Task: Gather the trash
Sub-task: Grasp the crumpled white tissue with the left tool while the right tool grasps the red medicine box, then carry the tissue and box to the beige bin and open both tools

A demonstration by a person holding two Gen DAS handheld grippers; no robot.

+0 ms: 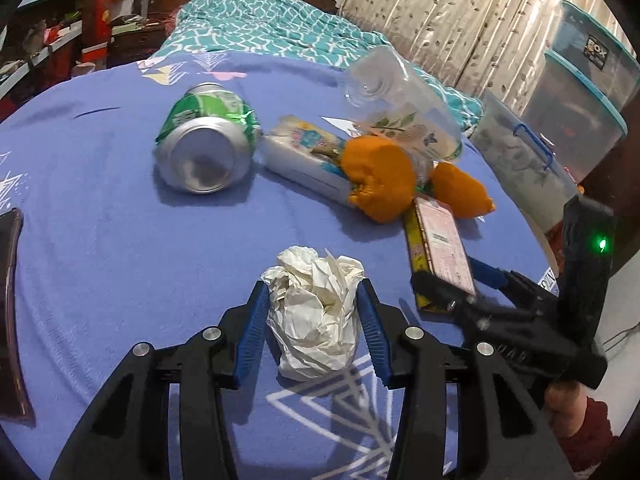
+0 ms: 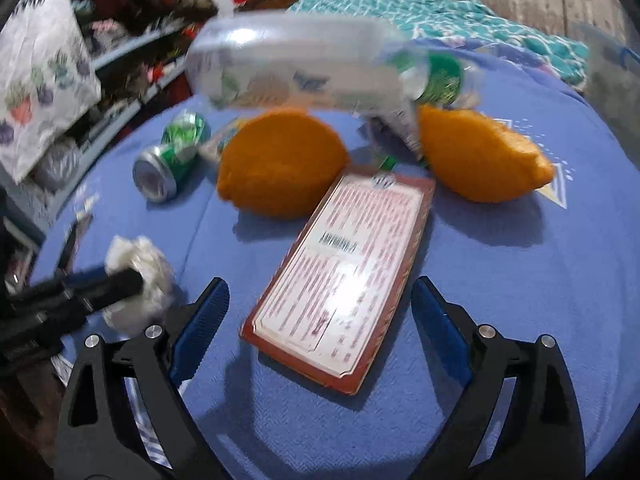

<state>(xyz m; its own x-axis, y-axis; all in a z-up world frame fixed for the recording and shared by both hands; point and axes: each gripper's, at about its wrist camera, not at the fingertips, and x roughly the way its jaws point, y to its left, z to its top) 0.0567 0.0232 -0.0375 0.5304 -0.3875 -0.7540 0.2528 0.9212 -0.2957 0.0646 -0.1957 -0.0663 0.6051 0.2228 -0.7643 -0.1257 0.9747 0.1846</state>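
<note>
my left fingers (image 1: 312, 312) clamp the crumpled tissue (image 1: 316, 312) on the bed (image 1: 100, 208). my right fingers (image 2: 320, 320) stand wide and empty — the flat carton (image 2: 340, 272) lies between them, long axis running away toward the orange peels (image 2: 280, 160).

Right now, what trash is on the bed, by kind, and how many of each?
Crushed green cans: 1
Crumpled paper wads: 1
Orange peel pieces: 2
Flat printed boxes: 1
Clear plastic bottles: 1
Soft tissue packs: 1
Total: 7
</note>
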